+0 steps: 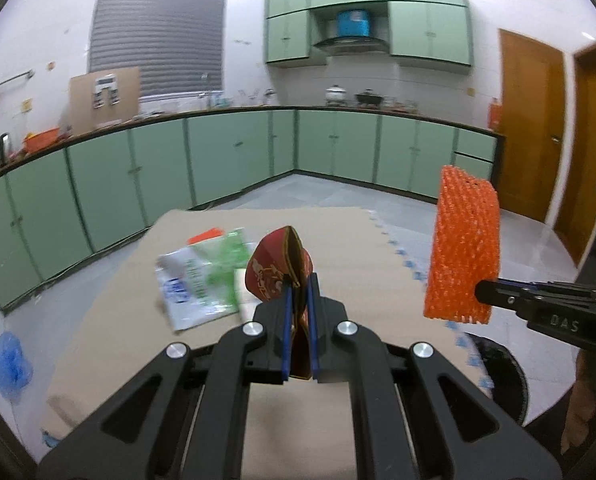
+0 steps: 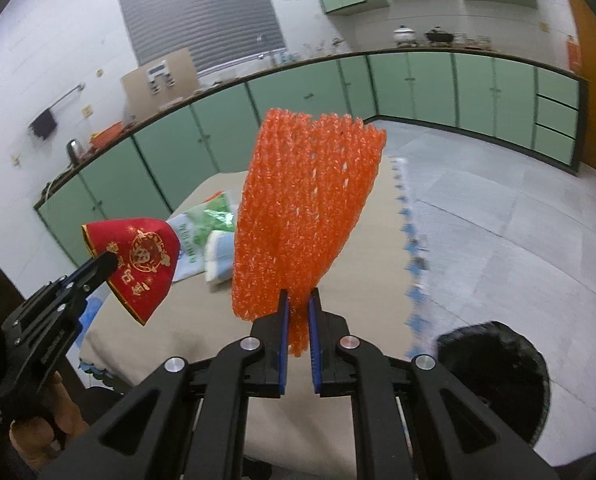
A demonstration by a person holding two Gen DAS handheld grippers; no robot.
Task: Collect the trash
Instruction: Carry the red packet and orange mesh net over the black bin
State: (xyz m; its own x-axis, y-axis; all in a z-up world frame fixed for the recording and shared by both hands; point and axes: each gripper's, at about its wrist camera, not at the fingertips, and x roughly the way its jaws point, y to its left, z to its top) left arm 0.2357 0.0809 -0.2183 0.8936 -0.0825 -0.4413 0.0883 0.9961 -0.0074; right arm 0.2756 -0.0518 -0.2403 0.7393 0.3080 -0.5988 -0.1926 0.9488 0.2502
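Left gripper (image 1: 299,312): fingers clamped on red packet (image 1: 276,268). Right gripper (image 2: 298,320): fingers clamped on orange foam net (image 2: 305,208). Keep both grips firm until over black bin (image 2: 497,376).

place: home kitchen, pretty clearly
cabinets: green base cabinets (image 1: 234,152) run along 2 walls, with matching wall cabinets (image 1: 429,28) above
cooking: range hood (image 1: 351,43) up top, pots (image 1: 351,97) on the counter under it
other: kettle (image 2: 72,151) on the countertop, wooden doors (image 1: 531,124) at the right, tiled floor (image 2: 497,216)
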